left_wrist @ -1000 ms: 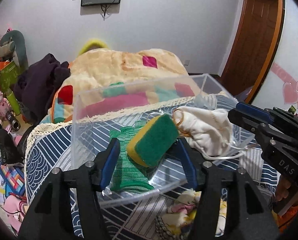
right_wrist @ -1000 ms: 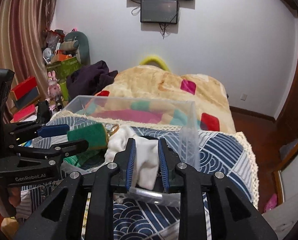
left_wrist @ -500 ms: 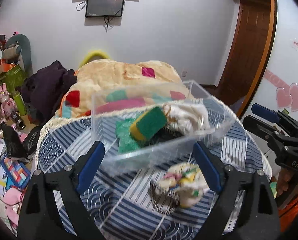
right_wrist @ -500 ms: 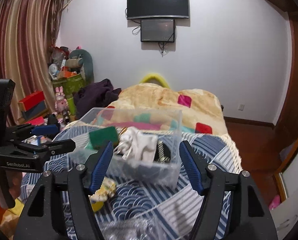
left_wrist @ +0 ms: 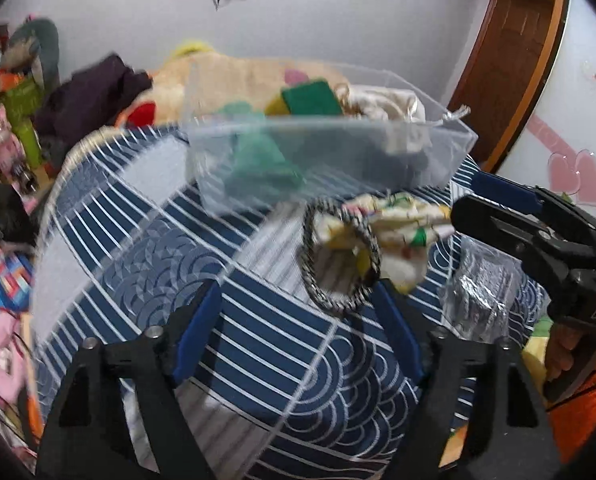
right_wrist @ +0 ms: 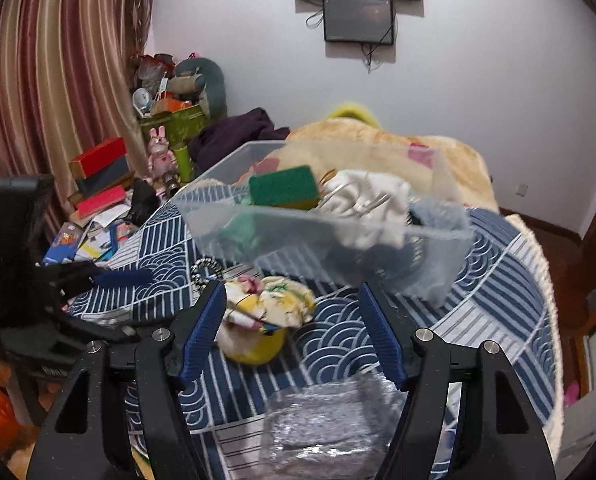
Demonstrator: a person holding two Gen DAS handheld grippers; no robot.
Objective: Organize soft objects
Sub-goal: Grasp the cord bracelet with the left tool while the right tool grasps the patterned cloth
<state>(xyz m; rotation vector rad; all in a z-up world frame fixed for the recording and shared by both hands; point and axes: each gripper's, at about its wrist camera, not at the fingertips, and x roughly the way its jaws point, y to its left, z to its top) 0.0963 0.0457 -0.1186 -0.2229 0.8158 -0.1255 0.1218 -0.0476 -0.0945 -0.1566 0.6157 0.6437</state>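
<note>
A clear plastic bin sits on the blue patterned tablecloth. It holds a green-and-yellow sponge, a white cloth pouch and a green cloth. In front of the bin lies a floral cloth bundle with a black-and-white hair tie. My left gripper is open and empty, pulled back from the bin. My right gripper is open and empty, near the bundle.
A crinkled clear plastic bag lies at the near table edge. A quilt-covered bed stands behind the table. Boxes, toys and books clutter the left side. A wooden door is at the right.
Both grippers let go of the bin, opened wide and drew back from it. The floral bundle and the plastic bag have come into view in front.
</note>
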